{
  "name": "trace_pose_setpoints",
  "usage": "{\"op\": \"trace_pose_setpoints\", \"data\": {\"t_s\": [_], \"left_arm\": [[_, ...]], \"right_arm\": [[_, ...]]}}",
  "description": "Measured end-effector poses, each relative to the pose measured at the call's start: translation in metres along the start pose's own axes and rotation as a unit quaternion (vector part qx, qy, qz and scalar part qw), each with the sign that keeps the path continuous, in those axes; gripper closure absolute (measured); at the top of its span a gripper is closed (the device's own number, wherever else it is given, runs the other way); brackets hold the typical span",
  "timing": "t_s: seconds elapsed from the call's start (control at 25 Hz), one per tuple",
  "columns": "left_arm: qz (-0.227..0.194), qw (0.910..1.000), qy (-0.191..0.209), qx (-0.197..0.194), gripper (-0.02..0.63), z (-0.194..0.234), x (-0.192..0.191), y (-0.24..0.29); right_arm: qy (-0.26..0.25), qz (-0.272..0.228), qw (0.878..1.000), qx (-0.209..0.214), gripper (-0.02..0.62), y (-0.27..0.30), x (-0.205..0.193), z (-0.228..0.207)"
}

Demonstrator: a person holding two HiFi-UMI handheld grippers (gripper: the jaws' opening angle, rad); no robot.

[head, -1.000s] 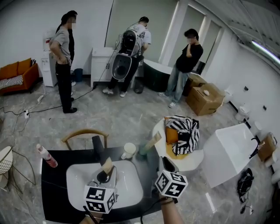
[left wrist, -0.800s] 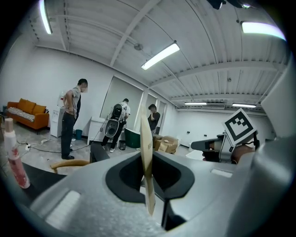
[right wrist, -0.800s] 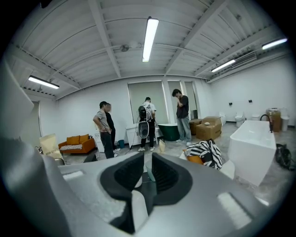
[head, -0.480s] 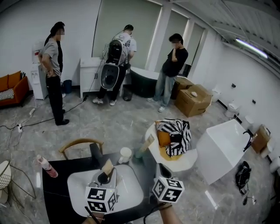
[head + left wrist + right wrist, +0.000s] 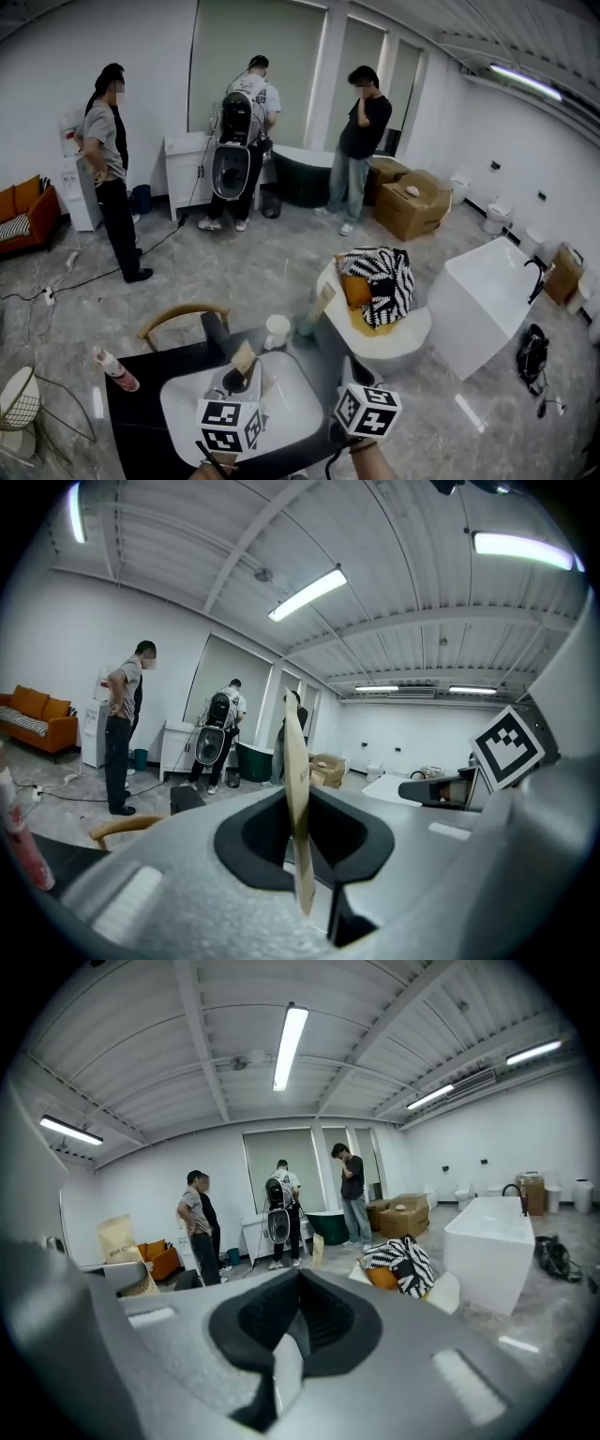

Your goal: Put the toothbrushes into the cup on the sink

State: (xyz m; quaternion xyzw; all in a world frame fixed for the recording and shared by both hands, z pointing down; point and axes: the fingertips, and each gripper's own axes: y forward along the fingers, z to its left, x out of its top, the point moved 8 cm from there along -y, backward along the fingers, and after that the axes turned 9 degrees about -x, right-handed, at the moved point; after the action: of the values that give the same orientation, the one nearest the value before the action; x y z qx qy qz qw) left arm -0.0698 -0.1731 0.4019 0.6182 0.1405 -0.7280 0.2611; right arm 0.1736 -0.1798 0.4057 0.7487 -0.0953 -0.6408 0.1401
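A flat brown-paper toothbrush packet (image 5: 243, 359) stands upright over the white sink basin (image 5: 286, 412), with my left gripper (image 5: 238, 377) shut on it. In the left gripper view the packet (image 5: 298, 789) shows edge-on between the pads. A white cup (image 5: 277, 330) stands on the black counter behind the basin. Beside it a greenish cup (image 5: 306, 327) holds another brown packet (image 5: 322, 302). My right gripper (image 5: 350, 364) hovers over the counter right of the basin. It is shut with nothing between its jaws (image 5: 298, 1321).
A pink bottle (image 5: 116, 369) stands at the counter's left. A wooden chair (image 5: 183, 316) sits behind the counter. A round white stand with a striped bag (image 5: 380, 281) and a white bathtub (image 5: 487, 300) lie to the right. Three people stand far back.
The head view has shifted, so the room's far side sits lower and nearer centre. Both grippers stay over the sink area, and the left one keeps its packet.
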Motion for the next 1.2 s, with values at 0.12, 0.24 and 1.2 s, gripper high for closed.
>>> {"op": "trace_pose_setpoints", "data": {"t_s": [0.12, 0.24, 1.2], "left_arm": [[0.0, 1.0, 0.002, 0.0, 0.566, 0.0, 0.002, 0.0], [0.001, 1.0, 0.002, 0.001, 0.566, -0.001, 0.003, 0.0], [0.001, 0.9999, 0.0, 0.015, 0.566, 0.01, 0.01, 0.069]], "right_arm": [[0.002, 0.002, 1.0, -0.003, 0.592, -0.002, -0.002, -0.002], [0.003, 0.002, 1.0, -0.002, 0.592, -0.002, 0.0, -0.003], [0.009, 0.039, 0.999, 0.021, 0.592, 0.053, -0.01, -0.028]]}}
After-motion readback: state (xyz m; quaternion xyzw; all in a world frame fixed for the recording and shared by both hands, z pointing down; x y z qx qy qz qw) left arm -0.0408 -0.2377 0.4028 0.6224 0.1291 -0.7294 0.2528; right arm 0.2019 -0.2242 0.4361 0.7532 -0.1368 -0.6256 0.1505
